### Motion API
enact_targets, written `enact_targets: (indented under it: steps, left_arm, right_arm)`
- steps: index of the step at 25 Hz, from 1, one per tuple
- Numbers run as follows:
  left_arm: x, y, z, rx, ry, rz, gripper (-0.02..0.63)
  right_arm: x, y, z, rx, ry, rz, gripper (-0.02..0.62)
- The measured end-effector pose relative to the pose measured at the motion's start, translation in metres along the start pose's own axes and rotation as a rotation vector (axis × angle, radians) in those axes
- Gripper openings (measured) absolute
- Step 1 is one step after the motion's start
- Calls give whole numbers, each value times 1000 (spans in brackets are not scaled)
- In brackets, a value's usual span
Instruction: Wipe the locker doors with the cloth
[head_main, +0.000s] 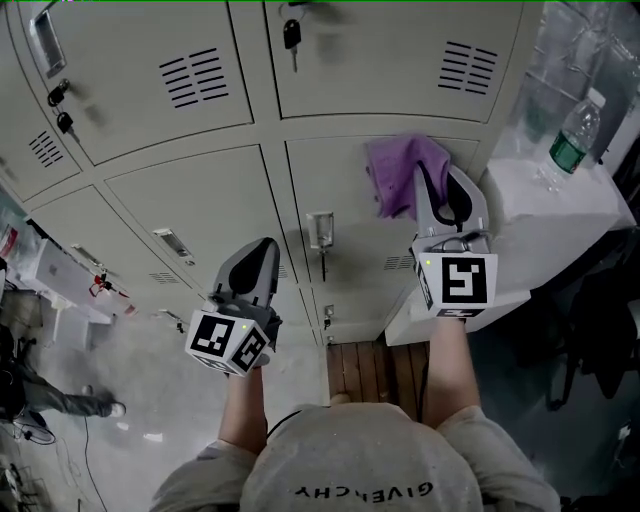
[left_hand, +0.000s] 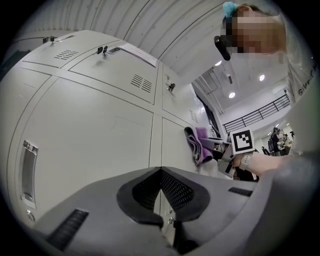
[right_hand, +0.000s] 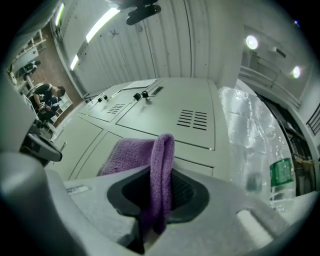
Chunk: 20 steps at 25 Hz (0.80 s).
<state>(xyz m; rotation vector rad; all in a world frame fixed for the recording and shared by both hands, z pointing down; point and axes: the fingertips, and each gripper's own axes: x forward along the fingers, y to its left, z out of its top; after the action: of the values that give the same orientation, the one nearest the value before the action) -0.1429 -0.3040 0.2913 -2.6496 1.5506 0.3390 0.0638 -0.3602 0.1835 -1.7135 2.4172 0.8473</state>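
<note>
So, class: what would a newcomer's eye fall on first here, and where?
The purple terry cloth stands out, clamped in the right gripper against a pale grey metal locker door. Next, the left gripper, shut and empty, before the neighbouring door, and a clear plastic bottle with a green label on the white ledge at right.

Purple cloth (head_main: 395, 170): in the head view its right part is covered by the right gripper (head_main: 435, 185). In the right gripper view its lower end runs out of sight between the jaws.

Locker doors (head_main: 200, 215): the top row is cut off by the upper edge and the left column by the left edge.

Water bottle (right_hand: 281, 180): blurred behind clear plastic sheeting (right_hand: 250, 135). Its base is hidden by the gripper body and its label print is unreadable.

Person (head_main: 50, 395) on the floor, lower left corner of the head view: cut off by the left edge, with no detail visible.

Figures (right_hand: 47, 100) at the left of the right gripper view: too small to tell.
</note>
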Motion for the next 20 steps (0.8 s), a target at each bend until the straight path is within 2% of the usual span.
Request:
enact_targets:
  steps: [11,17,20]
  left_arm:
    - [-2,0,-3,-9,3,-2,-2]
    - [-5,0,-4,-8,6,-1,-2]
    - [-7,1,-3,-11,9,6,-2]
  right_arm:
    - [-21,-65,-23,42,62,-152,69]
    - [-26,-80,-29,69,86,-205,69]
    - [-29,-78,-24,93,46,-214,66]
